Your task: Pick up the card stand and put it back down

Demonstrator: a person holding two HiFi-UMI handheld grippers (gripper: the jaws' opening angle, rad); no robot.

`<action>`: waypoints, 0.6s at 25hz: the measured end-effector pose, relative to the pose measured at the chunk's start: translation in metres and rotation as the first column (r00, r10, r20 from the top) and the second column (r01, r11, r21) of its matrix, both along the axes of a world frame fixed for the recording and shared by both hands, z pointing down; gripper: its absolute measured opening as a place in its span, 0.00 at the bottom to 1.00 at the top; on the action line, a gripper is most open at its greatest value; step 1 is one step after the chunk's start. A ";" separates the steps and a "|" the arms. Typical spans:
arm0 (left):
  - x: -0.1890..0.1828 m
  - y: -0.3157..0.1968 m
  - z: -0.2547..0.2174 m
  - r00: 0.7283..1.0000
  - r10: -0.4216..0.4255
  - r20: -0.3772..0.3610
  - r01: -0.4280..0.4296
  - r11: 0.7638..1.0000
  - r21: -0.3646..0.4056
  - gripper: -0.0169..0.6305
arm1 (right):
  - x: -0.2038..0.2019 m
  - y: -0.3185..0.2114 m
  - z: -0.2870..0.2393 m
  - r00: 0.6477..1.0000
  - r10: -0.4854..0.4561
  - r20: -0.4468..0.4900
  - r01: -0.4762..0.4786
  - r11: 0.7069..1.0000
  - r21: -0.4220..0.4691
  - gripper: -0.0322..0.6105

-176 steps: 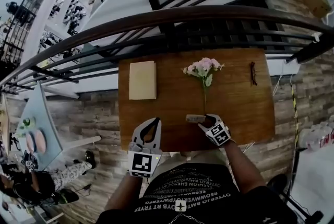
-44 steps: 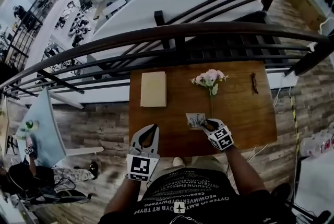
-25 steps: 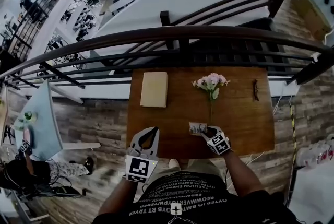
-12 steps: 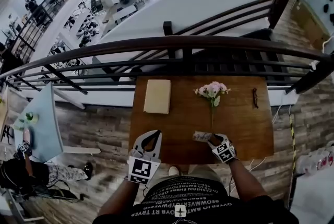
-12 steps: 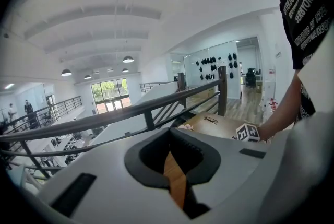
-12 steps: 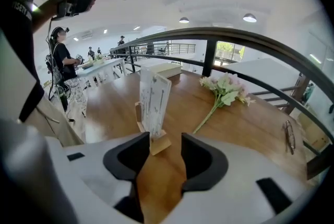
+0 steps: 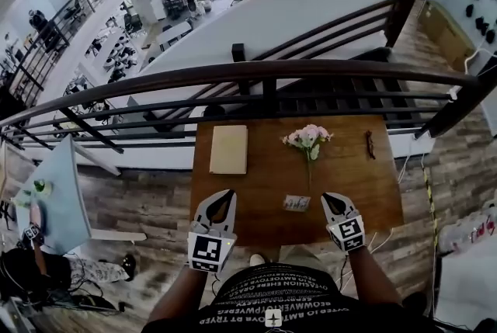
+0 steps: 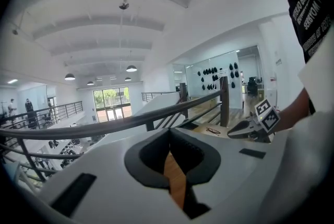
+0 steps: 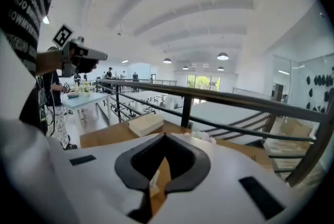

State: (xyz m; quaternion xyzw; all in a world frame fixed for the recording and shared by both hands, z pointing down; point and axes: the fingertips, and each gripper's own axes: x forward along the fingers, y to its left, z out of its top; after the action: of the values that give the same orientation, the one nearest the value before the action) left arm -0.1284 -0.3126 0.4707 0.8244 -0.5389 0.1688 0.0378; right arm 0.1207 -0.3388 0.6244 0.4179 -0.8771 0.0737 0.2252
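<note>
The right claw (image 7: 328,198) hovers over the near right part of the wooden table (image 7: 256,188), its jaws drawn together on nothing; its own view (image 9: 164,137) shows the two tips meeting, with only a sliver of tabletop under them; the card stand (image 7: 296,203) stands on the table just left of this claw's tips, apart from them, near the table's near edge and about midway along it; the left claw (image 7: 224,194) hangs over the near left corner of the table, well apart from the stand; its jaws are likewise closed and empty, the tips touching in its own view (image 8: 169,133); farther off on the table, a pale tan book (image 7: 229,149) lies flat at the far left; a sprig of pink flowers (image 7: 308,137) lies beyond the stand, its stem running toward the stand; a small dark thing (image 7: 370,143), too small to name, lies at the far right; a dark curved railing (image 7: 272,71) runs across just beyond the table's far edge.
</note>
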 end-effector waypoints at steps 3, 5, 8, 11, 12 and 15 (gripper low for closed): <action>0.004 0.001 -0.003 1.000 0.018 -0.006 -0.018 1.000 0.020 0.07 | -0.020 0.002 -0.051 0.999 -0.012 0.043 0.009 0.997 0.075 0.07; 0.005 0.003 -0.006 0.999 0.032 -0.004 -0.031 0.999 0.036 0.07 | -0.031 0.005 -0.080 0.997 -0.019 0.073 0.010 0.993 0.121 0.07; 0.005 0.006 -0.008 0.999 0.050 0.000 -0.050 0.997 0.050 0.07 | -0.040 0.014 -0.106 0.995 -0.022 0.102 0.006 0.987 0.158 0.07; 0.002 0.009 -0.009 0.998 0.061 -0.002 -0.061 0.996 0.059 0.07 | -0.040 0.021 -0.114 0.994 -0.011 0.105 -0.007 0.986 0.165 0.07; 0.002 0.010 -0.009 0.998 0.065 -0.002 -0.065 0.996 0.061 0.07 | -0.039 0.024 -0.115 0.994 -0.004 0.106 -0.013 0.987 0.163 0.07; 0.001 0.014 -0.008 0.997 0.082 -0.003 -0.082 0.994 0.067 0.07 | -0.034 0.037 -0.114 0.995 0.018 0.093 -0.032 0.988 0.152 0.07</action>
State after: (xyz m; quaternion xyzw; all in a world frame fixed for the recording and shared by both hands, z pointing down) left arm -0.1272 -0.2981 0.4623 0.8472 -0.5098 0.1495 0.0047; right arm 0.0863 -0.3021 0.5103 0.4409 -0.8843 0.0281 0.1512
